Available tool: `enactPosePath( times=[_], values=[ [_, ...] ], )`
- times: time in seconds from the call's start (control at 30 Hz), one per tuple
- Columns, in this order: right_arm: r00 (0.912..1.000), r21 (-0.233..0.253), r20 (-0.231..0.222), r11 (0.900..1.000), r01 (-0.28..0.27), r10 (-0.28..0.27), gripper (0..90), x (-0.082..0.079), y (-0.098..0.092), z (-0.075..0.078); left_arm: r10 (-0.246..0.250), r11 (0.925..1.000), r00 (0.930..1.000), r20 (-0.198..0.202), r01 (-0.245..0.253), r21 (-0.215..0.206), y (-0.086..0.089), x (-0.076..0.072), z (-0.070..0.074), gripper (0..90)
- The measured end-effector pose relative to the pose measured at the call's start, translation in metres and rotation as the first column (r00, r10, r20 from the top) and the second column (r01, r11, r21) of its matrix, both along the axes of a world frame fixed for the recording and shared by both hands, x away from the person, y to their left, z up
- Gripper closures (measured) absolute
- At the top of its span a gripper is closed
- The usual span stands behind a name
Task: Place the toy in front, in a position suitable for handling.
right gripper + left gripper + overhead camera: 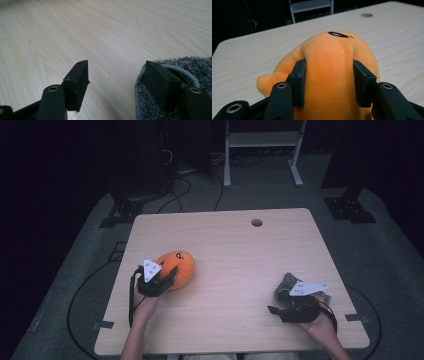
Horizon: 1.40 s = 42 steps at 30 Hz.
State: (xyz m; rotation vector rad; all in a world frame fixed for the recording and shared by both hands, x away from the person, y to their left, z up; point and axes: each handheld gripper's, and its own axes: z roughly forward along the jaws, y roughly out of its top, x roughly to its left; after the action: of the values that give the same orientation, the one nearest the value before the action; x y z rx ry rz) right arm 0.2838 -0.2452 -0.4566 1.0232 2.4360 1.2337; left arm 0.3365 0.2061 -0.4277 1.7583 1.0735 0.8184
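An orange plush toy point(179, 266) with a dark eye mark lies on the left part of the light wooden table point(240, 245). My left gripper point(167, 277) comes at it from the near side. In the left gripper view its two jaws squeeze a ridge of the orange plush toy point(329, 50) between them, so the left gripper point(329, 80) is shut on it. A grey fuzzy cloth point(286, 282) lies at the right near side. My right gripper point(277, 301) stands open beside it. In the right gripper view one jaw rests against the grey fuzzy cloth point(195, 67), with bare wood in the gap of the right gripper point(117, 67).
A round cable hole point(256, 222) sits near the table's far edge. Beyond the table stands a white metal frame point(262, 140) on grey carpet, with black cables point(175, 185) on the floor. A black cable loops round the table's left side.
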Motion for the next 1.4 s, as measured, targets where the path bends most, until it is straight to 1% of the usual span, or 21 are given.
enactPosePath(
  times=[0.03, 0.2, 0.33, 0.37, 0.5, 0.6, 0.7, 0.77, 0.87, 0.97, 1.0, 1.03, 1.1, 1.13, 1.2, 1.23, 1.27, 1.3, 1.33, 1.37, 1.4],
  values=[
    [1.0, 0.006, -0.001, 1.0, 0.002, -0.002, 35.2, 0.0, -0.001, 0.0, 0.003, 0.9999, 1.0, 0.009, -0.003, -0.014, 0.0, -0.001, 0.002, 52.3],
    [1.0, 0.008, -0.005, 1.0, 0.006, -0.006, 35.2, 0.0, -0.002, 0.0, -0.008, 0.9996, 0.9998, 0.02, 0.008, -0.025, -0.003, -0.003, 0.005, 52.3],
    [1.0, 0.007, -0.001, 1.0, 0.005, -0.005, 35.2, 0.0, -0.002, 0.0, -0.025, 0.999, 0.999, 0.037, 0.026, -0.036, -0.007, -0.005, 0.01, 52.3],
    [1.0, 0.009, 0.002, 1.0, 0.005, -0.005, 35.2, 0.0, -0.002, 0.001, -0.033, 0.9981, 0.9984, 0.046, 0.035, -0.05, -0.008, -0.007, 0.013, 52.3],
    [1.0, 0.009, -0.003, 1.0, 0.008, -0.008, 35.2, 0.001, -0.003, 0.0, -0.052, 0.9969, 0.9971, 0.055, 0.055, -0.056, -0.012, -0.01, 0.016, 52.3],
    [1.0, 0.005, -0.002, 1.0, 0.007, -0.007, 35.2, 0.0, -0.002, 0.0, -0.086, 0.9944, 0.9945, 0.06, 0.089, -0.056, -0.017, -0.013, 0.02, 52.1],
    [1.0, 0.003, 0.001, 1.0, 0.008, -0.008, 35.2, 0.0, -0.002, 0.0, -0.114, 0.9906, 0.991, 0.072, 0.118, -0.069, -0.023, -0.015, 0.024, 52.1],
    [0.9999, 0.004, 0.0, 1.0, 0.012, -0.012, 35.2, 0.0, -0.004, 0.0, -0.144, 0.9861, 0.9867, 0.077, 0.149, -0.074, -0.031, -0.018, 0.026, 52.0],
    [0.9999, 0.007, 0.0, 1.0, 0.015, -0.015, 35.2, 0.001, -0.004, 0.001, -0.161, 0.9833, 0.9839, 0.077, 0.167, -0.073, -0.036, -0.02, 0.026, 52.1],
    [0.9998, 0.007, 0.006, 1.0, 0.016, -0.016, 35.2, 0.0, -0.005, 0.001, -0.203, 0.9752, 0.9764, 0.073, 0.208, -0.074, -0.047, -0.022, 0.027, 51.9],
    [0.9998, 0.007, 0.006, 1.0, 0.016, -0.016, 35.2, 0.0, -0.005, 0.001, -0.203, 0.9752, 0.9764, 0.073, 0.208, -0.074, -0.047, -0.022, 0.027, 51.9],
    [0.9998, 0.012, 0.009, 1.0, 0.018, -0.019, 35.1, 0.0, -0.006, 0.002, -0.221, 0.9718, 0.9723, 0.075, 0.226, -0.066, -0.053, -0.024, 0.027, 51.8],
    [0.9997, 0.013, 0.008, 1.0, 0.023, -0.024, 35.1, 0.001, -0.007, 0.002, -0.244, 0.9665, 0.9671, 0.071, 0.249, -0.063, -0.06, -0.027, 0.026, 51.7],
    [0.9996, 0.014, 0.008, 1.0, 0.026, -0.026, 35.1, 0.001, -0.007, 0.002, -0.244, 0.9665, 0.9671, 0.071, 0.249, -0.063, -0.06, -0.027, 0.026, 51.7],
    [0.9996, 0.015, 0.008, 1.0, 0.027, -0.027, 35.2, 0.001, -0.008, 0.002, -0.262, 0.9624, 0.9632, 0.061, 0.265, -0.059, -0.066, -0.028, 0.023, 51.7],
    [0.9996, 0.013, 0.01, 1.0, 0.027, -0.028, 35.1, 0.0, -0.008, 0.003, -0.282, 0.9574, 0.9581, 0.053, 0.284, -0.052, -0.072, -0.029, 0.021, 51.7],
    [0.9995, 0.014, 0.014, 1.0, 0.028, -0.028, 35.1, 0.0, -0.008, 0.003, -0.282, 0.9574, 0.9581, 0.053, 0.284, -0.052, -0.072, -0.029, 0.021, 51.6],
    [0.9994, 0.017, 0.012, 0.999, 0.032, -0.032, 35.1, 0.0, -0.009, 0.003, -0.303, 0.9511, 0.9518, 0.044, 0.305, -0.046, -0.08, -0.03, 0.019, 51.5],
    [0.9994, 0.02, 0.015, 0.999, 0.033, -0.033, 35.1, 0.0, -0.01, 0.003, -0.303, 0.9511, 0.9518, 0.044, 0.305, -0.046, -0.08, -0.03, 0.019, 51.5],
    [0.9994, 0.02, 0.015, 0.999, 0.033, -0.033, 35.1, 0.0, -0.01, 0.003, -0.317, 0.947, 0.9475, 0.043, 0.318, -0.042, -0.084, -0.031, 0.018, 51.5],
    [0.9992, 0.019, 0.014, 0.999, 0.036, -0.037, 35.1, 0.0, -0.011, 0.003, -0.34, 0.9393, 0.9395, 0.039, 0.342, -0.033, -0.092, -0.034, 0.017, 51.5]
  ],
)
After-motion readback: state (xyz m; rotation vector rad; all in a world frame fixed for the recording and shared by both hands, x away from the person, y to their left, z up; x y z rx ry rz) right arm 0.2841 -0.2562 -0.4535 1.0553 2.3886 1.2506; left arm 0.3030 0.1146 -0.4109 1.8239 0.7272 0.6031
